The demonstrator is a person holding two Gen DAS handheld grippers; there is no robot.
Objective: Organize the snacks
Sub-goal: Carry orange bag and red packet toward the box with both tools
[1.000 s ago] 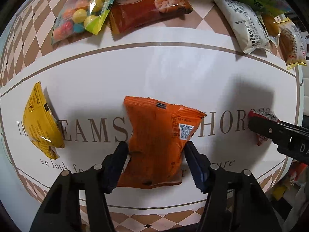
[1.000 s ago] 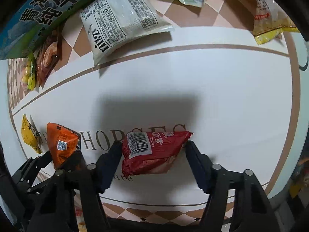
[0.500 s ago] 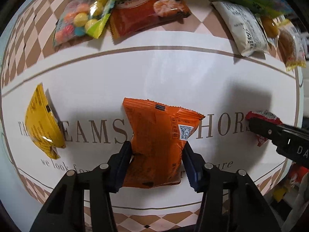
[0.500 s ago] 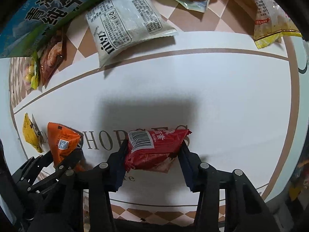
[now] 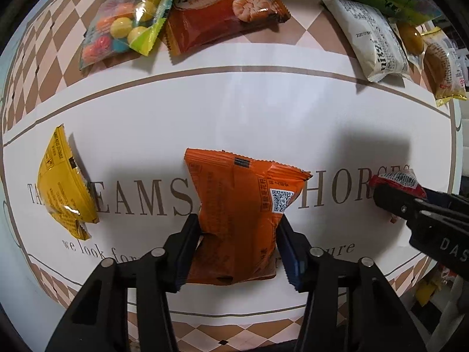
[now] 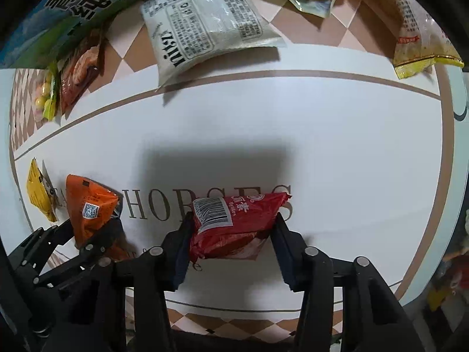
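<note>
Left wrist view first: left gripper point(image 5: 237, 243) has both jaws pressed into the sides of an orange snack packet point(image 5: 243, 220), which sits on the white tablecloth point(image 5: 234, 111) over the printed lettering. Yellow packet point(image 5: 63, 187) lies well off to its left, candy bag point(image 5: 123, 29) and shrimp cracker pack point(image 5: 222, 8) along the far edge.

Right wrist view: right gripper point(image 6: 231, 246) is clamped onto a red snack packet point(image 6: 234, 223), barcode up, crumpled between the jaws. White packet point(image 6: 205, 20) sits far back.
</note>
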